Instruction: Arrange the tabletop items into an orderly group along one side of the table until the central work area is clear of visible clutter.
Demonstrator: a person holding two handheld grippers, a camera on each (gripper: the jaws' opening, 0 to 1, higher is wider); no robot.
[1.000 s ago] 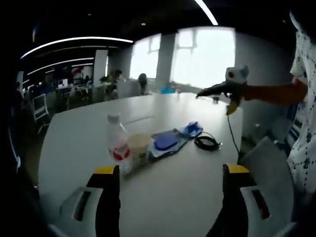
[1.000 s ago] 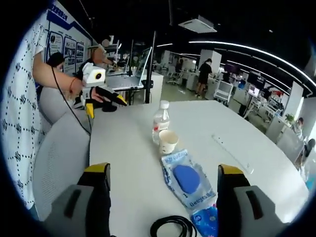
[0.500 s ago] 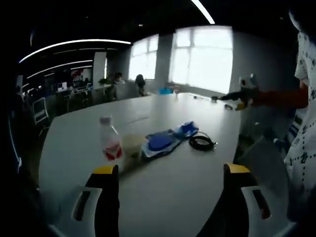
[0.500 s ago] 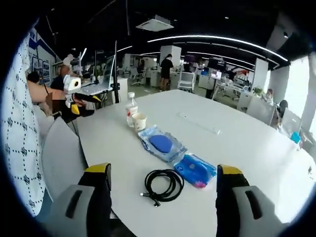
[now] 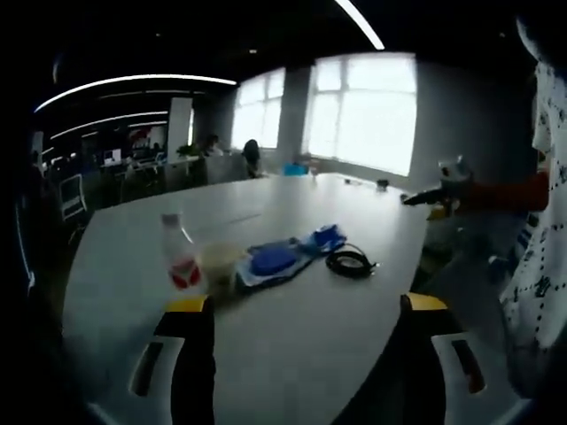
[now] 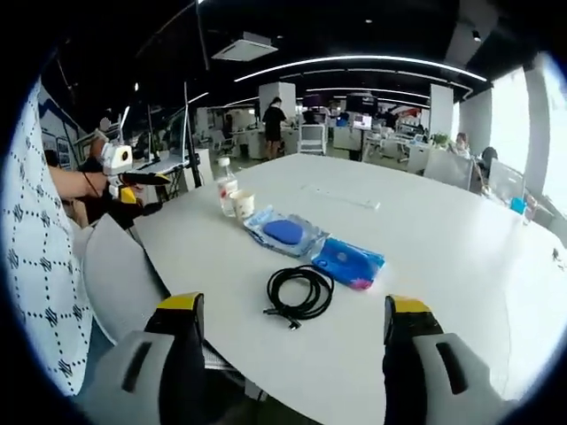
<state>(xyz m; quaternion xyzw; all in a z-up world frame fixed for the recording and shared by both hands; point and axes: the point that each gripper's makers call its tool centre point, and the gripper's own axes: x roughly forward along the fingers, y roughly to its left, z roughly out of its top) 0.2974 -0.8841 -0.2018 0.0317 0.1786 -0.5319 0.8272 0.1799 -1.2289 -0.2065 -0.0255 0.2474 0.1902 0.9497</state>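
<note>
Both pairs of jaws stood wide apart with nothing between them: the right gripper (image 6: 288, 332) hung off the table's near edge, short of the coiled black cable (image 6: 299, 292), and the left gripper (image 5: 301, 341) hovered over the white table (image 5: 292, 354) short of the plastic bottle (image 5: 180, 258). Taking the cable as the landmark, the blue pouch (image 6: 347, 262) lay just beyond it, nearly touching; the clear packet holding a blue pad (image 6: 283, 233) lay next, overlapping the pouch's far end; the paper cup (image 6: 242, 204) came after that, and the bottle stood just beside the cup, farthest from the cable. All five formed a loose line running from the cable toward the person's side, fairly close to that edge, while the broad middle of the table beyond the cable looked bare apart from a thin pale strip (image 6: 341, 197), too faint to identify. Judged from this, the items were already roughly grouped on one side; what seemed left was tightening and straightening the row, no item being held yet.
</note>
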